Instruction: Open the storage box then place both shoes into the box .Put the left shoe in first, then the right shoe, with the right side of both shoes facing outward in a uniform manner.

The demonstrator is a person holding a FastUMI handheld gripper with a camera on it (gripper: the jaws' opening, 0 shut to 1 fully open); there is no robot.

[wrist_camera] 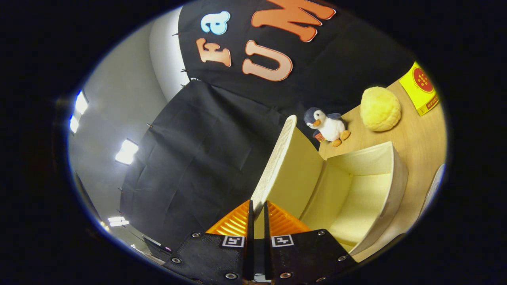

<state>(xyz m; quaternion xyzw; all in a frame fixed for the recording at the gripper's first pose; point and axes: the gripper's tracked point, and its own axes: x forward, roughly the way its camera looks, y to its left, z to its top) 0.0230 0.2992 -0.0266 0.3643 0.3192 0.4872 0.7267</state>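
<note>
Tongs (258, 211) tilted, clamped on raised lid (291, 166) of open storage box (390, 186); penguin toy (328, 126), yellow ball (380, 109) beyond on tabletop (416, 134).

Strong fisheye warp: straight edges of box (368, 186) and table (416, 134) bowed, worst toward rim. Bright ceiling lights (126, 152) blown out white, slight glare halo around each. Booth interior dimmer, black cloth swallowing detail. Warm, even light on box interior, soft shading in corners. Gripper (258, 213) fingers clamped on lid (277, 162), sharp. Penguin (328, 124) and ball (380, 109) reasonably crisp; faint softness at rim.
</note>
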